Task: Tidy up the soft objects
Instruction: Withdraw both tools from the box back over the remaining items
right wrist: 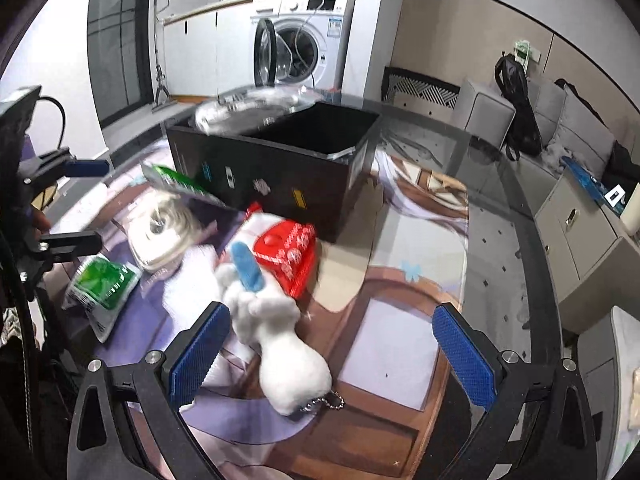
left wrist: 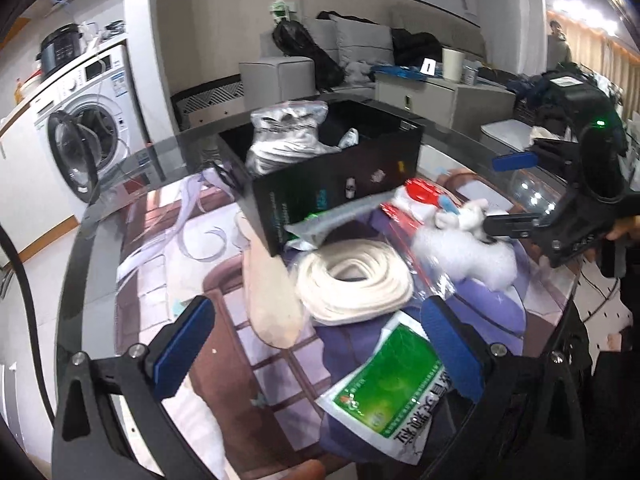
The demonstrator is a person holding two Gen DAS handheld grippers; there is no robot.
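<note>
Glass counter (right wrist: 500,208), black box (right wrist: 280,168) toward far edge. White plush toy (right wrist: 276,328) just ahead of right gripper (right wrist: 336,356), off-centre toward left finger, long axis along approach. Both fingers pairs apart, empty; left gripper (left wrist: 316,344) farther, over rope coil (left wrist: 354,280).

A black box (left wrist: 332,176) is seen on the glass table (left wrist: 100,240), with a clear bag (left wrist: 280,136) inside. A white coil (left wrist: 354,280) and a green packet (left wrist: 392,384) are found just before the box.
</note>
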